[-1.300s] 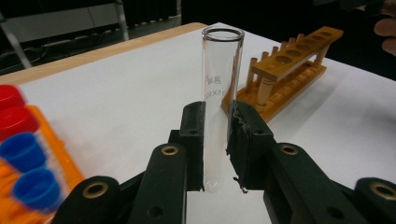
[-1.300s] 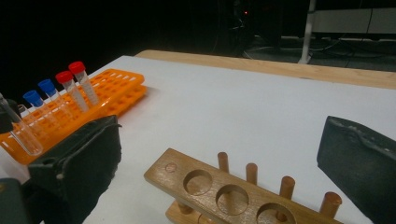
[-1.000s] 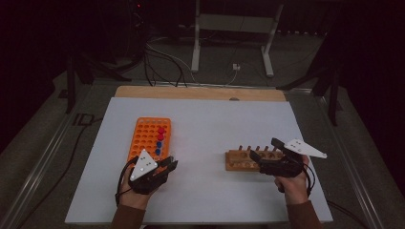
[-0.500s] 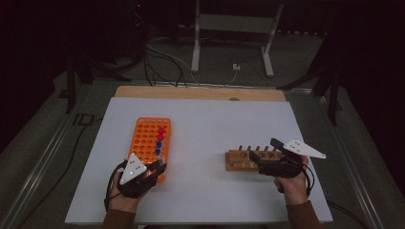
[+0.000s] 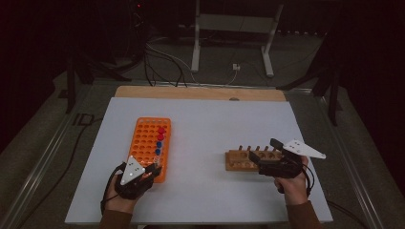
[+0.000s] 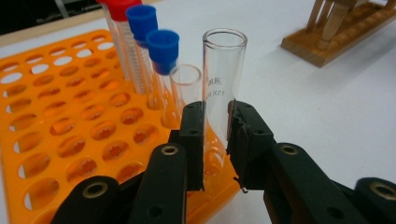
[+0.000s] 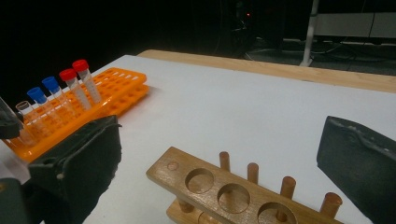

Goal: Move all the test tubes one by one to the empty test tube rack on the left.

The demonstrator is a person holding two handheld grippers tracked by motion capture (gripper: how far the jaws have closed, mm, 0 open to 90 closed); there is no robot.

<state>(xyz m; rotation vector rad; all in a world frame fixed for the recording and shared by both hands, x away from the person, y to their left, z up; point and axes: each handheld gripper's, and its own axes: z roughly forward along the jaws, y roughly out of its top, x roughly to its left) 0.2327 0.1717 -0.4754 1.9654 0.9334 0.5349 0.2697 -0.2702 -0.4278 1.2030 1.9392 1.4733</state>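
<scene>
**Left gripper clamps a glass tube at the orange rack**

While the left gripper [image 6: 215,140] stands over the near end of the orange rack [image 6: 56,121], its two black jaws are clenched on an open, uncapped glass tube [image 6: 223,70]. That tube stands upright, its lower part between the jaws and down by the rack's near corner; whether its foot sits in a hole is hidden by the jaws. Just behind it a second uncapped tube [image 6: 186,88] stands in the rack, then two blue-capped tubes [image 6: 162,51] and a red-capped one [image 6: 117,9] in a row running away from the gripper. From the high view the left gripper [image 5: 152,170] lies at the rack's [image 5: 145,138] near right corner, on the white table [image 5: 210,124].

Well apart to the right, the right gripper [image 7: 219,158] has its jaws spread wide, one on either side of the wooden rack [image 7: 205,186] and gripping nothing. That wooden rack [image 5: 241,157] shows round holes and upright pegs along its top, and it rests on the table just ahead of the right hand [image 5: 291,183].
</scene>
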